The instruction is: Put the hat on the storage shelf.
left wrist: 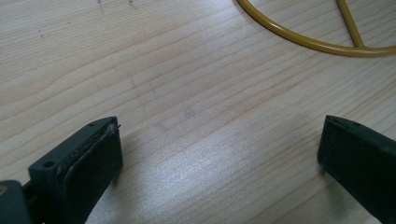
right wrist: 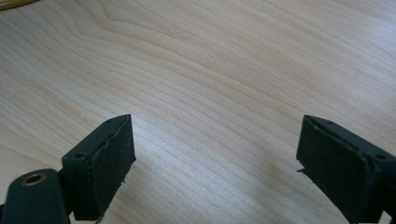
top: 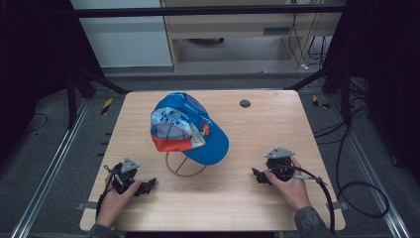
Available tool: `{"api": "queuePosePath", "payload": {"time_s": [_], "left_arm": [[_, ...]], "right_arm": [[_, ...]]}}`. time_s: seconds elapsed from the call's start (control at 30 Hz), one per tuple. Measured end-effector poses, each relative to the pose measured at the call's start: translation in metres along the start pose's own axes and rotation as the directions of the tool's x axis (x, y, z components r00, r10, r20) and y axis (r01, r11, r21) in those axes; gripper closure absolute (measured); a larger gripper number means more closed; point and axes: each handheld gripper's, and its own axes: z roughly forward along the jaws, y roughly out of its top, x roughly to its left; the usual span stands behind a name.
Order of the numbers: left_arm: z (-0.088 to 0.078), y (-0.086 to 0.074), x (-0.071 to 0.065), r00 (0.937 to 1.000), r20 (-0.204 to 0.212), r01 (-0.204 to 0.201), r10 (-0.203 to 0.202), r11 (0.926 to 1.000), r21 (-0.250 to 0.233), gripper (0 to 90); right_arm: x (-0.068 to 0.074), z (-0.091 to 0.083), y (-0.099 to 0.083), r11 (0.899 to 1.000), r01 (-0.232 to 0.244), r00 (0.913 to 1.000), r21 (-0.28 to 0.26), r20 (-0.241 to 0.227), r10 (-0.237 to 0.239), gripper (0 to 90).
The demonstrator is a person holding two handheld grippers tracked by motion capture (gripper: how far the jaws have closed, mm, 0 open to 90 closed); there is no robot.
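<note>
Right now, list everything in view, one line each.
cap: one, blue with red and white panels, on the stand at table centre
wire stand: one, yellow, ring base on the table under the cap
table: one, light wood
round hole cover: one, dark, far side of the table
left gripper: one, black, near left, open, holding nothing
right gripper: one, black, near right, open, holding nothing

surface: light wooden table (top: 247,144) | on it: yellow wire stand (top: 184,166), ring base flat, mid-table | dark round grommet (top: 244,103), far edge
</note>
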Motion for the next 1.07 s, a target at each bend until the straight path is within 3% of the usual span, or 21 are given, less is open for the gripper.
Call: {"api": "queuePosePath", "payload": {"time_s": [0.43,1.07], "left_arm": [[0.0,0.0,0.0,1.0,0.001,0.0,0.0,1.0,0.0,0.0],[0.0,0.0,0.0,1.0,0.001,-0.001,0.001,1.0,0.0,0.0]], "right_arm": [[0.003,0.02,0.0,0.998,-0.063,0.9979,-0.005,-0.011,0.063,9.1],[0.009,0.017,-0.003,0.995,-0.095,0.9953,-0.001,0.019,0.095,7.2]]}}
